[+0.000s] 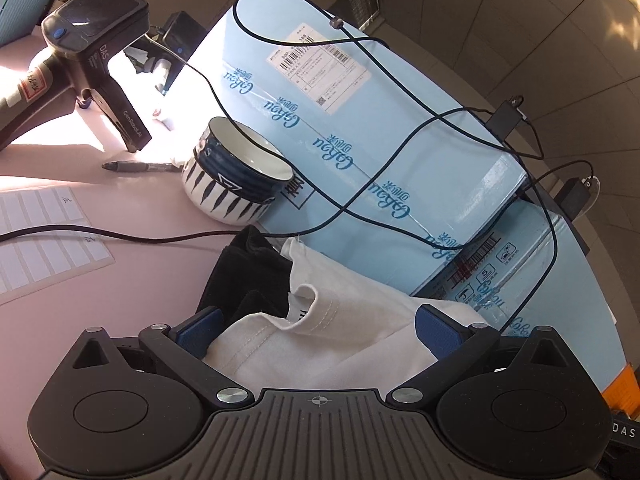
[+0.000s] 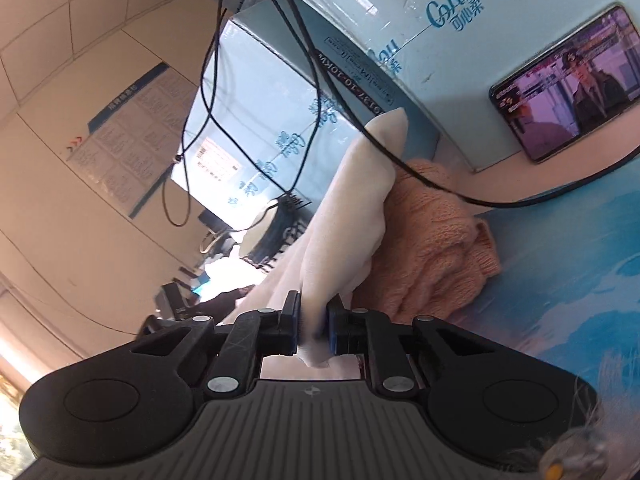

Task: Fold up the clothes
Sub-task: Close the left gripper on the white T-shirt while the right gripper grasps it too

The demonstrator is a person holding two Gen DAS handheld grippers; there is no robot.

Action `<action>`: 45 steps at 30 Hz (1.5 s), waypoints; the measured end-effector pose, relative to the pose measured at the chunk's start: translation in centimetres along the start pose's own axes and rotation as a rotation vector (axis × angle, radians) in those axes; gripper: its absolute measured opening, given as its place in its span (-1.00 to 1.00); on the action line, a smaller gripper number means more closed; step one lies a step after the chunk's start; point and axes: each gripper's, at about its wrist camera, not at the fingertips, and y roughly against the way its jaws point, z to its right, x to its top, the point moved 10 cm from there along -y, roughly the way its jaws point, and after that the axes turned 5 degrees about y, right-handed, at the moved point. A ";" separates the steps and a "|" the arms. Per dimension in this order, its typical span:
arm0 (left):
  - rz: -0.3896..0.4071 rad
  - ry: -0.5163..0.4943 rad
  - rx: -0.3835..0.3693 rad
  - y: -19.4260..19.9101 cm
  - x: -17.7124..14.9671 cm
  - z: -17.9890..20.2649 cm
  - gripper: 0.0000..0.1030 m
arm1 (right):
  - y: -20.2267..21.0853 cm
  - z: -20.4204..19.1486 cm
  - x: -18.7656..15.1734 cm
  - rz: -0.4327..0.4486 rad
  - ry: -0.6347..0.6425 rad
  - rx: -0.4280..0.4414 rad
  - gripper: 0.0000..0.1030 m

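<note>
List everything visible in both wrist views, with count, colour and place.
white garment: one, white, on the table, between the left tongs
black cloth: one, black, beside the garment
bowl: one, blue and white, against the boxes
boxes: two at least, light blue, stacked
cables: several, black, across the boxes
marker: one, black, on the table
peach knit: one, below the phone
phone: one, screen lit, leaning on a box
left tongs: open
right tongs: shut on white garment

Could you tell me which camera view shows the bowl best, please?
The left wrist view: the bowl stands whole and sharp on the table, beside the blue box. The right wrist view shows it only small and blurred behind the white garment.
</note>
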 end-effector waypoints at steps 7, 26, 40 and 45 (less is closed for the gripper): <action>0.016 -0.027 0.110 -0.5 0.3 -2.0 -0.32 | -0.6 -1.9 -0.8 -0.032 0.128 0.004 -0.72; 0.076 -0.048 0.046 0.0 0.7 -1.0 -0.80 | -5.0 -2.8 3.3 0.074 0.391 -0.179 -0.66; 0.262 -0.050 -0.359 4.7 2.8 4.0 -0.84 | 0.6 -16.1 2.7 0.147 0.477 0.238 -0.72; 0.233 -0.076 -0.663 6.8 1.9 7.5 -0.84 | 5.9 -17.2 2.8 0.199 0.439 0.280 -0.72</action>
